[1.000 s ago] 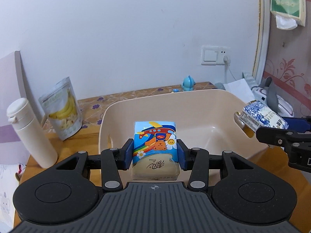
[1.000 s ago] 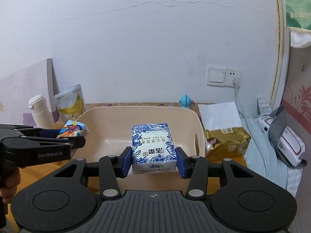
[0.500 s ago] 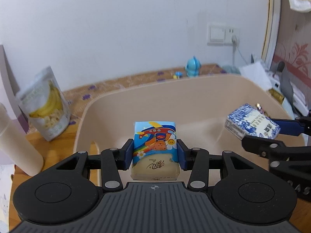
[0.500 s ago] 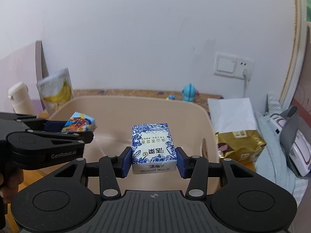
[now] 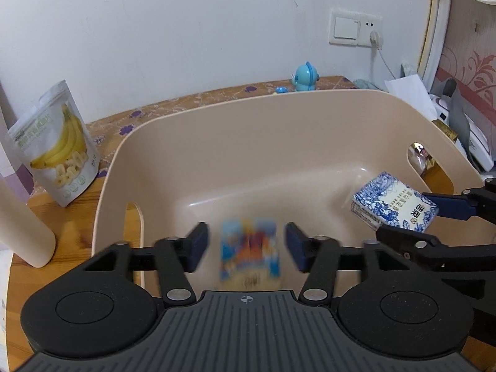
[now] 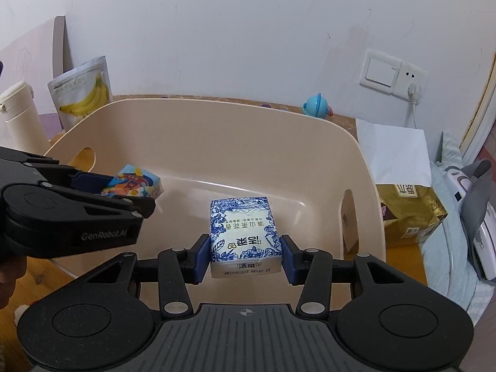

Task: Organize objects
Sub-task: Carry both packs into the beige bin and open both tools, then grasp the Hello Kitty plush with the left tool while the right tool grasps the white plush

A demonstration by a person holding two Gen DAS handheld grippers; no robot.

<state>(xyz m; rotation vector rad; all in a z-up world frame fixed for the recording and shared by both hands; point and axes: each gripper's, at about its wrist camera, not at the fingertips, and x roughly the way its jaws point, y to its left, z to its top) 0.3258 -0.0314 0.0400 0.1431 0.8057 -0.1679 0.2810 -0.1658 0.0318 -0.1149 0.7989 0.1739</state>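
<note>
Both grippers are held over a beige plastic tub (image 5: 279,130) with cut-out handles, which is set on a wooden tabletop (image 5: 71,226).

The left gripper (image 5: 246,249) is seen with its jaws spread apart; between its blue pads (image 5: 198,246), touching neither, a colourful cartoon-printed tissue pack (image 5: 249,249) is shown (heavily blurred in the left wrist view) inside the tub. In the right wrist view the same pack is seen at the left gripper's tips, at about 9 o'clock.

The right gripper (image 6: 241,255) is clenched on a blue-and-white floral tissue pack (image 6: 243,235), which is held above the tub floor.

A banana-chip pouch (image 5: 57,144) and a cream bottle (image 5: 21,217) are placed at 9 to 10 o'clock of the tub, a small blue toy (image 5: 305,76) at 12 o'clock, and a gold foil bag (image 6: 409,210) at 3 o'clock.
</note>
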